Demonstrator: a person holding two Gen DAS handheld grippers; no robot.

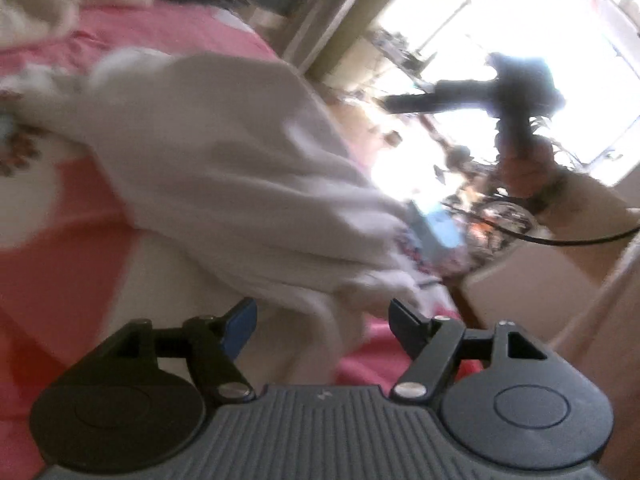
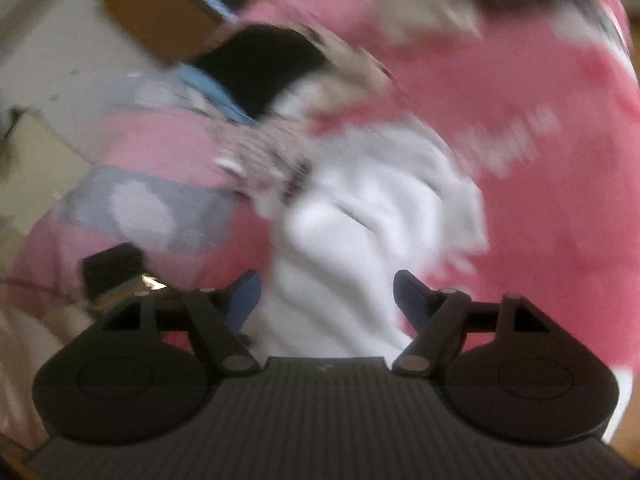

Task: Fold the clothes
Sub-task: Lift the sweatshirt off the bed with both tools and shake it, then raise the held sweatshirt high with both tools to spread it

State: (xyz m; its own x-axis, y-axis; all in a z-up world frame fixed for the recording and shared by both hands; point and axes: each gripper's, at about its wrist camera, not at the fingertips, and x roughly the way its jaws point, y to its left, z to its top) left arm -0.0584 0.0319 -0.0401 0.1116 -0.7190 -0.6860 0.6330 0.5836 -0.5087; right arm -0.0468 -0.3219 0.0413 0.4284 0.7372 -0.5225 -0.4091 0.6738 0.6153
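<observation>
Beyond both claws, blurred white garment (image 1: 224, 168).

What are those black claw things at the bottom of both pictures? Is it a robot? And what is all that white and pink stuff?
It is not a robot. A person holds a grabbing tool in each hand, and each tool has a small camera that looks out along its jaws. One picture comes from the left gripper, the other from the right gripper. That is why you see black arms with blue tips at the bottom of each.

The pink stuff is a bedcover with pale patterns. On it lies a crumpled white garment, which the person is going to fold. More clothes are heaped behind it, but they are too blurry to name.

Both sets of jaws are open, and neither one is holding anything. In the left picture you can also see the person's other hand with its tool, up against a bright window.
</observation>
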